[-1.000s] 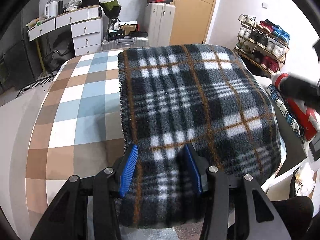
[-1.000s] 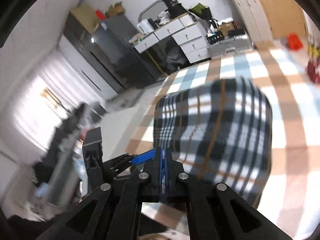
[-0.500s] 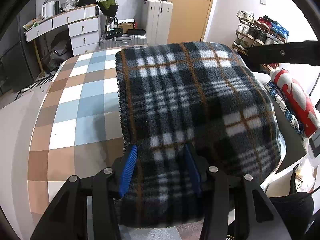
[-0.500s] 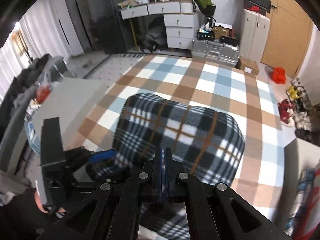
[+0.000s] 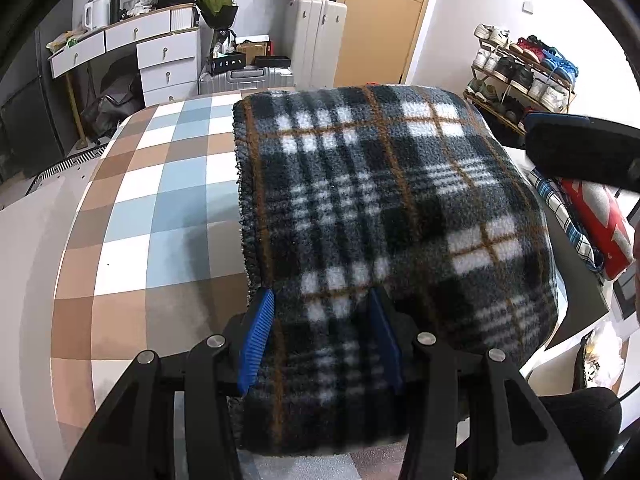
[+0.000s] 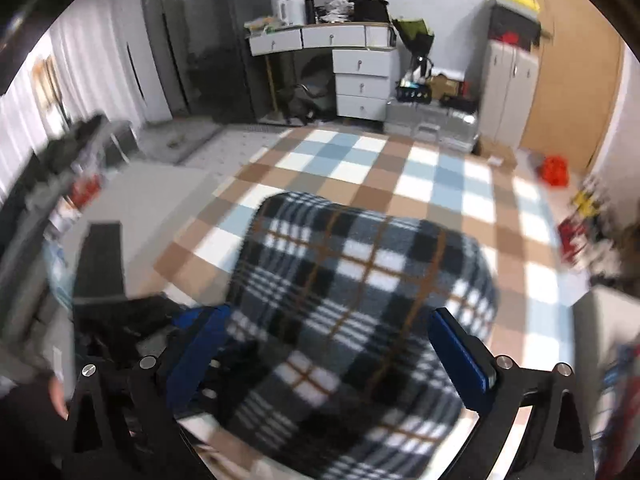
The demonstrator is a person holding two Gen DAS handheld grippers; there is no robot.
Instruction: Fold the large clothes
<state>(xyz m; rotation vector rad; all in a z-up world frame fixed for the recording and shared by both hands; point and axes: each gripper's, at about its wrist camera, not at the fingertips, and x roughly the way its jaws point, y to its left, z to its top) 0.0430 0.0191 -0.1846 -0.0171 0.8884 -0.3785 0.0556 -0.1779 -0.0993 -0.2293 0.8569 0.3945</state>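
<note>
A folded black, white and orange plaid fleece garment (image 5: 384, 208) lies on the checked table cover (image 5: 160, 208). My left gripper (image 5: 320, 332) is open, its blue pads on either side of the garment's near edge. In the right wrist view the same garment (image 6: 360, 300) fills the middle, and my right gripper (image 6: 332, 356) is open wide above its near edge. The left gripper's blue pad shows at the lower left of that view (image 6: 192, 316). The right gripper's black body reaches in at the right of the left wrist view (image 5: 576, 148).
The brown, blue and white checked cover (image 6: 440, 176) extends beyond the garment. A red and white bottle (image 5: 596, 220) and a blue plaid cloth (image 5: 560, 204) lie at the right. White drawers (image 5: 164, 64), a suitcase (image 5: 244, 80) and a shoe rack (image 5: 520, 76) stand behind.
My right gripper has opened from shut and swung over the garment's near edge. The left gripper and the garment have hardly moved.
</note>
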